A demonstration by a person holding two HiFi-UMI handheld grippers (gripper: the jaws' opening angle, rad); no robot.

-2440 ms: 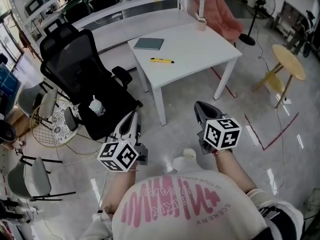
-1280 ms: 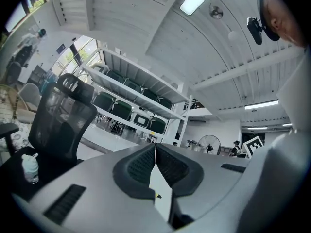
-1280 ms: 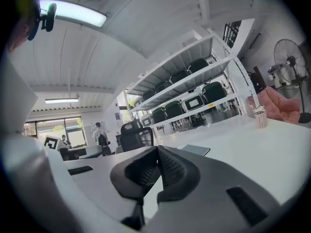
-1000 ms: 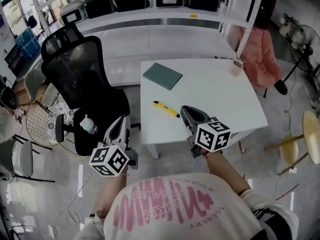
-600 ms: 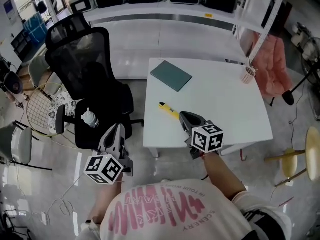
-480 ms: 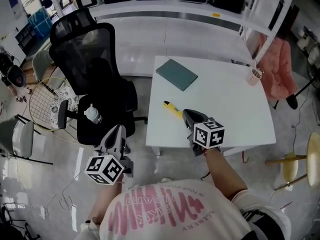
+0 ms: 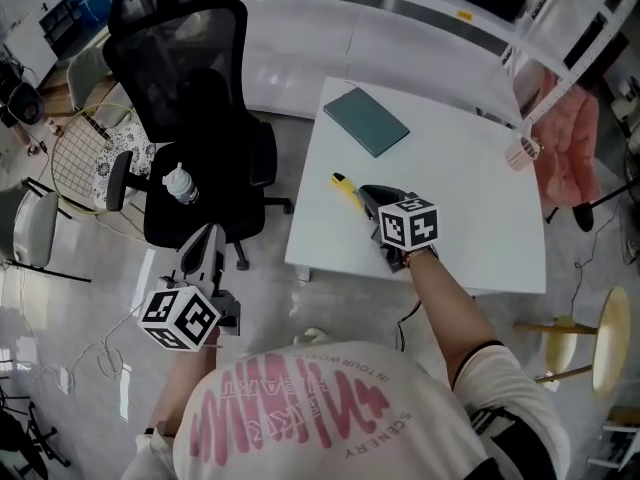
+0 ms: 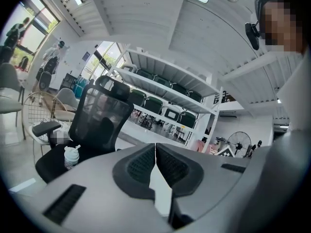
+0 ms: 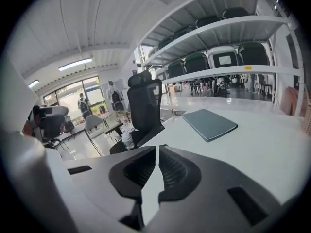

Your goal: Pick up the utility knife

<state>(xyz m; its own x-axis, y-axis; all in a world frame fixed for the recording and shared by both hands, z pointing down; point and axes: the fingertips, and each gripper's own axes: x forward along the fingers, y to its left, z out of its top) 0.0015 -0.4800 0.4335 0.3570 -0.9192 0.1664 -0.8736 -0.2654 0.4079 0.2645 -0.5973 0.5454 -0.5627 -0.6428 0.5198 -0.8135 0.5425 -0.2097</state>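
Right tool (image 7: pixel 368 196) I hold tilted downward, jaws together, utility knife (image 7: pixel 345 188) just beside its tip on the desk (image 7: pixel 470 208)

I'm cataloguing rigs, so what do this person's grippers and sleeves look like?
The left gripper and right gripper are pale grey shells with dark ribbed pads, each carrying a white cube with black square markers. The person wears a short-sleeved white T-shirt with pink lettering.
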